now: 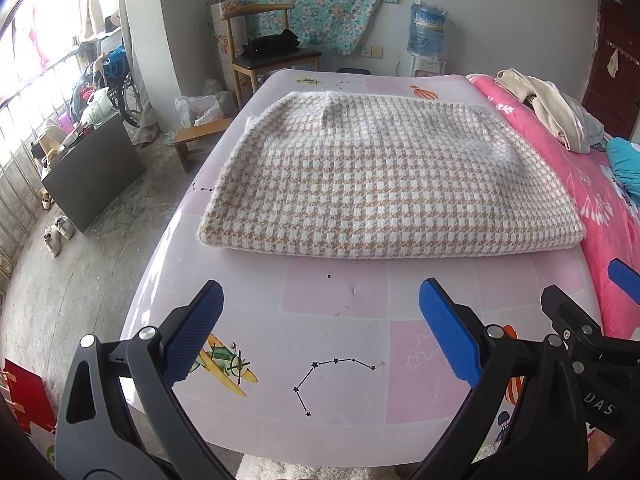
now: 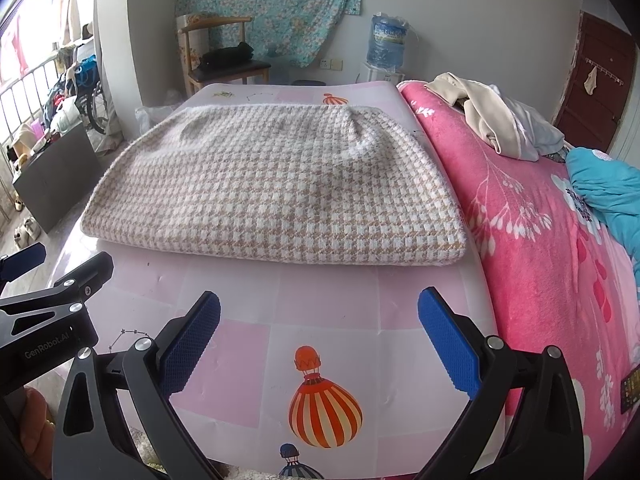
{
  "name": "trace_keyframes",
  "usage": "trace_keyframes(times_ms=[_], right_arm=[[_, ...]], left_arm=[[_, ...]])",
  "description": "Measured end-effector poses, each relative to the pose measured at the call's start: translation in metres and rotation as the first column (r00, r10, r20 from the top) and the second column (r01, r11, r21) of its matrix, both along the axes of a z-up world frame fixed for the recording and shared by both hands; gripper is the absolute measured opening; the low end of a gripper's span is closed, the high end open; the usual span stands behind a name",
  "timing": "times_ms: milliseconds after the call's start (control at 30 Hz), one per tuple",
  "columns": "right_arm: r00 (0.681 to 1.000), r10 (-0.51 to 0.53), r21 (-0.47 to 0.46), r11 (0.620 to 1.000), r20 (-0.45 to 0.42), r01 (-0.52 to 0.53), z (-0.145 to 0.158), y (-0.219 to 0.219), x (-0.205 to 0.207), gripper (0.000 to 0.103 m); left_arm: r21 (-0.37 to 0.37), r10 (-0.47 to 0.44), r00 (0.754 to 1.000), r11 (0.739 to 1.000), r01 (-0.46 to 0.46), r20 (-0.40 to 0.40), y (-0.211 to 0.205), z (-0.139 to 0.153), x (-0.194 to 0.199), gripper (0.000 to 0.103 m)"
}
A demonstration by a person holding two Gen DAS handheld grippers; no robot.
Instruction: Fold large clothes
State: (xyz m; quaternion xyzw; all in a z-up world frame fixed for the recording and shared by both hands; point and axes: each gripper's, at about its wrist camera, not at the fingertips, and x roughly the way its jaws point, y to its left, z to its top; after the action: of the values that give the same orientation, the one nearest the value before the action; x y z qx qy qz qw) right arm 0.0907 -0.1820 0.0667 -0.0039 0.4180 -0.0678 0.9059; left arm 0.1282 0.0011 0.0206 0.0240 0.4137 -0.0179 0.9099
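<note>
Beige-and-white houndstooth knit garment (image 1: pixel 384 184) lies folded on the pink patterned table (image 1: pixel 340 292). Left gripper (image 1: pixel 320 328) and right gripper (image 2: pixel 319 336) hover before its near edge, fingers spread, empty. Judgement: grip both near corners evenly.

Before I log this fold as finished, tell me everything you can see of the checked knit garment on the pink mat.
The checked knit garment is a thick, fuzzy knit in a small tan, white and grey houndstooth-like pattern. It lies folded into a wide, layered bundle, its near edge rounded and doubled, a white trim along the far edge. It rests flat on the pink patterned mat, its right side next to the pink floral blanket. Neither the left claw nor the right claw touches it; both are open and empty.
</note>
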Motion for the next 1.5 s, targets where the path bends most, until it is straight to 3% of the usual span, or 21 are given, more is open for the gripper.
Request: trace_keyframes(times_ms=[1500], right_arm=[[1.0, 0.008, -0.002, 1.0, -0.007, -0.008, -0.0029, -0.0018, -0.0011, 0.097]], left_arm=[[-0.001, 0.0, 1.0, 1.0, 0.0, 0.001, 0.0003, 0.0003, -0.0013, 0.095]])
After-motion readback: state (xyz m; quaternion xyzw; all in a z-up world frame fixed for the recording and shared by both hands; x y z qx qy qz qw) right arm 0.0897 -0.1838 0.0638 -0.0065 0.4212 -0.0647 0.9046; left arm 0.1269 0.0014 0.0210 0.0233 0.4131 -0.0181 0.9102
